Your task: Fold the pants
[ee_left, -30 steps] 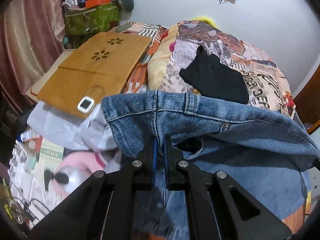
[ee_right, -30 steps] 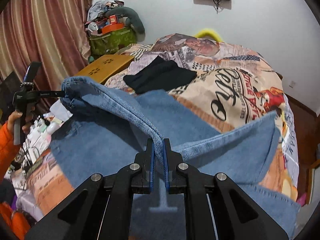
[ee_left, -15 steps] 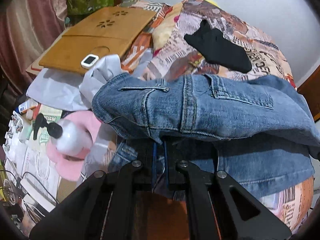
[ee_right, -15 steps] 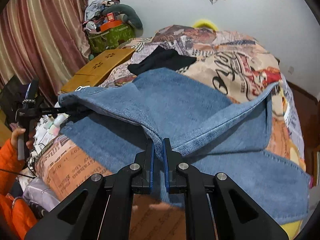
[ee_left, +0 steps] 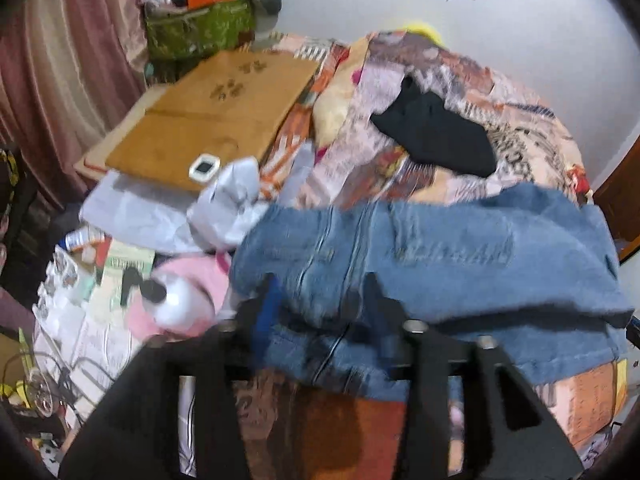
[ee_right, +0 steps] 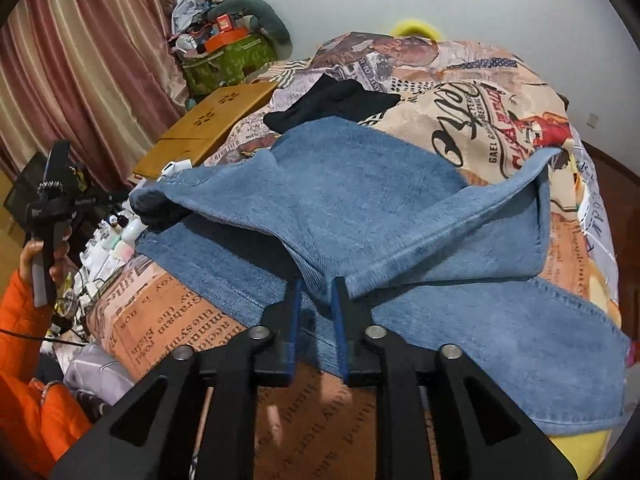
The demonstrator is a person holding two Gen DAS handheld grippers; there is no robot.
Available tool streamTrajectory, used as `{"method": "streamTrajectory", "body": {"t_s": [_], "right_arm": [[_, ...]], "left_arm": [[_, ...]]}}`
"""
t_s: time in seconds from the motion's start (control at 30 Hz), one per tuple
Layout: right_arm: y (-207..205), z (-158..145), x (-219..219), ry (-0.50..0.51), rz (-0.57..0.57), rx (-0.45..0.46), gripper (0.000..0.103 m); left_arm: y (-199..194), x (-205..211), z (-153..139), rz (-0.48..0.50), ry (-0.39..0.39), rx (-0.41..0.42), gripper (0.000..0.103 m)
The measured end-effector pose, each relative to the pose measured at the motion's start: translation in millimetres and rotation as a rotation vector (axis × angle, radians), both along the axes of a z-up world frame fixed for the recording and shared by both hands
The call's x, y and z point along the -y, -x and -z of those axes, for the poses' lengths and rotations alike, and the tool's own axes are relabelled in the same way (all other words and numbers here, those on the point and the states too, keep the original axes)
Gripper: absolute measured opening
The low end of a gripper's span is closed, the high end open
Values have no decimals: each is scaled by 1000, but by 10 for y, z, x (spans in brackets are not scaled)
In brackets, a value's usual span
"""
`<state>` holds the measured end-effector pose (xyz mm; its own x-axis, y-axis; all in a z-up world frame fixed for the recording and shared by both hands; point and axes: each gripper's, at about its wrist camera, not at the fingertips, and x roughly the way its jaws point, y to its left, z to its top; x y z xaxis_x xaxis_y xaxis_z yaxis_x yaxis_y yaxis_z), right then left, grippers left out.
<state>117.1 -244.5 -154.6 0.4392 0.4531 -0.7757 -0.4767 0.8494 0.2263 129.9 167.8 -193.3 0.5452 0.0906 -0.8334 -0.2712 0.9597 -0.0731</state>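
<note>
Jeans [ee_right: 360, 200] lie folded on the bed [ee_right: 500, 92], long axis crosswise ahead of both tools; left tool [ee_left: 320, 300] has just opened, released, waistband between its jaws; right tool [ee_right: 316, 292] has just parted, fold edge slack between.

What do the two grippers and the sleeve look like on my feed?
Both grippers, left and right, are matte black, with angular arms with triangular cut-outs, silver pivot bolts and blue pads inside the fingers. The sleeve is bright orange.
</note>
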Motion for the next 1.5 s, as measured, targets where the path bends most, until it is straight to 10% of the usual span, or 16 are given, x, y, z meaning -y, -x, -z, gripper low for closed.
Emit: {"method": "streamTrajectory", "body": {"t_s": [0.33,1.03,1.3,1.5], "right_arm": [[-362,-260,534,29,191,112,57],[-2155,398,1431,10,524,-39,58],[-2503,733,1463,27,545,-111,15],[-2353,566,1525,14,555,-43,5]], "left_arm": [[-650,422,-343,111,-58,70,82],[-1957,1204,56,268,-70,-35,94],[-2045,1298,291,281,-63,-99,94],[-2010,1386,274,300,-78,-109,94]]}}
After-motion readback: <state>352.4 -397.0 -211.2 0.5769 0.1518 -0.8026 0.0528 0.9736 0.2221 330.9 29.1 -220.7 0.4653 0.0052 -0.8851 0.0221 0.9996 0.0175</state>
